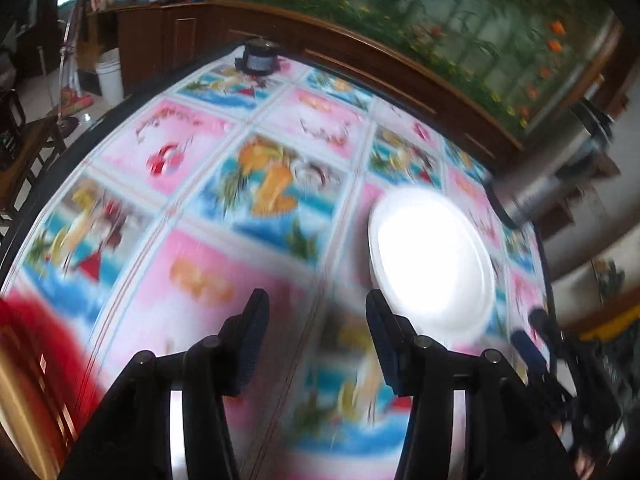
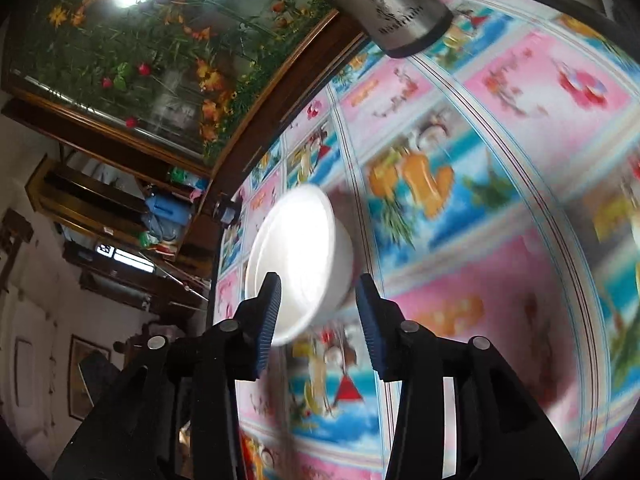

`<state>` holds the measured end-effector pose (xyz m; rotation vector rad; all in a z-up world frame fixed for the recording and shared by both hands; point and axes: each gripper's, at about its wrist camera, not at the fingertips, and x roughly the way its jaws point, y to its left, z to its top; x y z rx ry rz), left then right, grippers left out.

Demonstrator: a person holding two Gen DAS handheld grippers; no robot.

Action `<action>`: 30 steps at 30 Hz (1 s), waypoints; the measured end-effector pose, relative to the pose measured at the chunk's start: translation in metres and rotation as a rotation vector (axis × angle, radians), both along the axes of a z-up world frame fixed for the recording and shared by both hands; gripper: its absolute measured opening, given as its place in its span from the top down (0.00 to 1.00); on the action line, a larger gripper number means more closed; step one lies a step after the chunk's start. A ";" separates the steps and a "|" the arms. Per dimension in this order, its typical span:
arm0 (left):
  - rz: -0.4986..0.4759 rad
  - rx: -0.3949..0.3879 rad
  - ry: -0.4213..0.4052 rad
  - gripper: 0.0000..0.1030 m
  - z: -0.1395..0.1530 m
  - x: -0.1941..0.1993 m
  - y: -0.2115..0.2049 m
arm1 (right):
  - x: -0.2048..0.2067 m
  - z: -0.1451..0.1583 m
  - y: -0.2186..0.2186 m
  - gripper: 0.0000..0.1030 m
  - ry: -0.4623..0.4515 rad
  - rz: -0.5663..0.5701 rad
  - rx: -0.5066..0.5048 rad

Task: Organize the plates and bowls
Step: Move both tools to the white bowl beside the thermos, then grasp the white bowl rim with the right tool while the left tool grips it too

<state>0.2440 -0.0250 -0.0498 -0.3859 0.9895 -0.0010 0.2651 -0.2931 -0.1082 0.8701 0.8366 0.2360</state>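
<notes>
A white bowl [image 1: 432, 260] sits on the table with the pink and blue patterned cloth [image 1: 224, 208]. In the left wrist view it lies just ahead and right of my left gripper [image 1: 316, 340], which is open and empty above the cloth. The right gripper [image 1: 536, 340] shows at the right edge there. In the right wrist view the white bowl [image 2: 300, 256] stands just beyond my open right gripper [image 2: 318, 316], close to the left fingertip [image 2: 268, 312], not held. Both views are blurred and tilted.
A steel kettle or flask [image 1: 560, 168] stands at the table's far right edge, also in the right wrist view [image 2: 384, 4]. A small dark jar [image 1: 258, 58] sits at the far edge. A wooden cabinet with a flower panel [image 1: 400, 40] lies behind. Something red [image 1: 36, 344] is at the left.
</notes>
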 end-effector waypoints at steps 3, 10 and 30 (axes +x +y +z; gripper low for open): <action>0.025 -0.024 0.032 0.51 -0.009 0.025 -0.001 | 0.021 0.000 0.002 0.62 0.035 -0.016 -0.023; 0.080 -0.108 0.070 0.49 -0.028 0.050 0.000 | 0.042 0.000 0.003 0.62 0.081 -0.033 -0.081; -0.079 -0.358 0.048 0.35 -0.041 0.062 -0.012 | 0.048 -0.006 0.015 0.62 0.103 -0.009 -0.129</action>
